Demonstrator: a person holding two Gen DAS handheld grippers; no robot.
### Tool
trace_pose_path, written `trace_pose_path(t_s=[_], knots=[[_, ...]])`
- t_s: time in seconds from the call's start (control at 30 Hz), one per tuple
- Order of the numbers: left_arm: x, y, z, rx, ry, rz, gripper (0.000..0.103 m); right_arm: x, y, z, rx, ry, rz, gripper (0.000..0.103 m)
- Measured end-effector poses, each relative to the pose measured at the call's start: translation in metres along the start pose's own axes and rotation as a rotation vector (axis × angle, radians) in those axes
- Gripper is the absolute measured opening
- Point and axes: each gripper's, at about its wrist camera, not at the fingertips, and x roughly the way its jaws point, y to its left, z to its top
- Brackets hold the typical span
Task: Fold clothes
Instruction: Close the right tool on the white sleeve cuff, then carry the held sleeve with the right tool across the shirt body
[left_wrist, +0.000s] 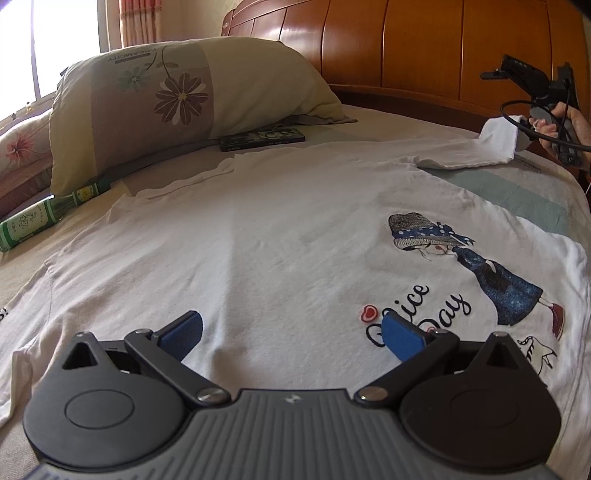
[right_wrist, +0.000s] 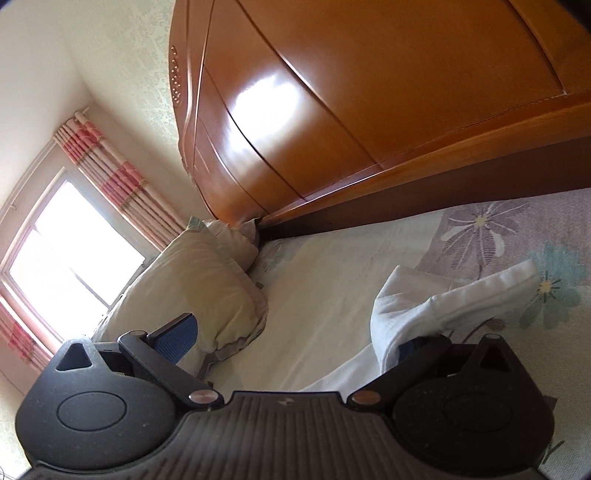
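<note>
A white printed cotton T-shirt (left_wrist: 280, 236) lay spread across the flower-patterned bed (right_wrist: 332, 280) below the orange wooden headboard (right_wrist: 369, 92). Left gripper (left_wrist: 291, 334) jaws gaped empty; only the right gripper (right_wrist: 295, 338) view showed its spread jaws under the lifted sleeve (right_wrist: 436, 306).

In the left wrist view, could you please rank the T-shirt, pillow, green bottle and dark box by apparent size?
1. T-shirt
2. Pillow
3. Green bottle and dark box: they look alike, and the bottle lies nearer, so I leave them unranked.

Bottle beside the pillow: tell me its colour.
Green bottle with a pale printed label, seen best in the left wrist view.
</note>
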Motion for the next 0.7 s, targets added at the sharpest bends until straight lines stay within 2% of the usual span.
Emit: trace_pose_path(t_s=[0.2,0.37,0.7], knots=[[-0.006,0.009,0.002,-0.007,0.035,-0.034,0.102,0.007,0.038,-0.014,-0.031,0.061,0.041,0.103],[-0.017,0.009,0.001,0.068,0.029,-0.063,0.102,0.017,0.064,-0.039,-0.087,0.152,0.04,0.103],[-0.028,0.031,0.005,0.009,0.041,-0.02,0.102,0.029,0.109,-0.066,-0.133,0.214,0.089,0.103]])
